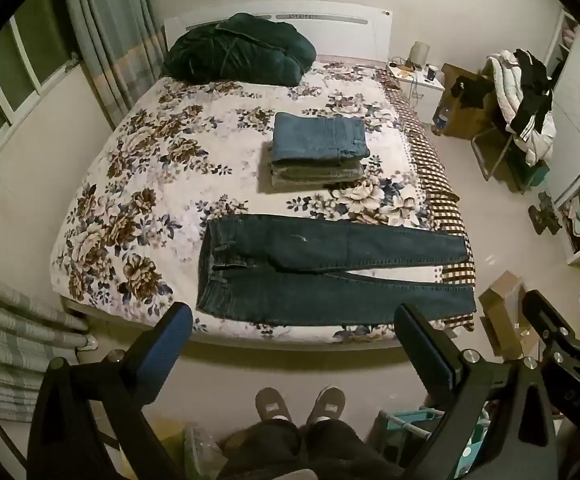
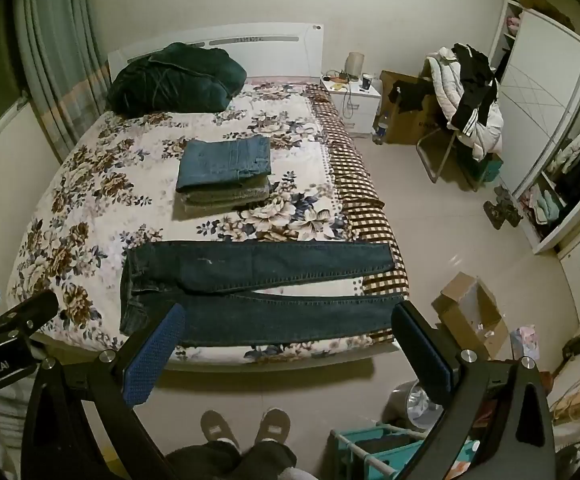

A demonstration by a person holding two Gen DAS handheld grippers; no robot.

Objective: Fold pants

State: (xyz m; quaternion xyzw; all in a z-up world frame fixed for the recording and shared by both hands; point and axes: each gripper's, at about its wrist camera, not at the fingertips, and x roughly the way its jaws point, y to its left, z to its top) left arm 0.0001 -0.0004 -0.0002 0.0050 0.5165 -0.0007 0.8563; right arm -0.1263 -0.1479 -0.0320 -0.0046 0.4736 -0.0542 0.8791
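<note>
Both the left gripper (image 1: 294, 320) and right gripper (image 2: 290, 320) hover spread wide, empty, over dark blue denim jeans (image 1: 330, 268) lying flat on the floral-print bed (image 1: 129, 184).

A floral-covered bed (image 2: 89, 184) is filling the room's left. Curtains (image 2: 45, 40) are hanging far left; a white nightstand (image 2: 360, 106) and wardrobe (image 2: 546, 92) are standing right, on pale floor (image 2: 430, 216).

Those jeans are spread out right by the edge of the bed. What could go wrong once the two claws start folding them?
The dark jeans lie along the bed's near edge, with the leg cuffs at its corner, so a tug might drag them off onto the floor. The two legs are splayed apart, so the fold may come out crooked. Both the left gripper and right gripper are open, holding nothing yet.
</note>
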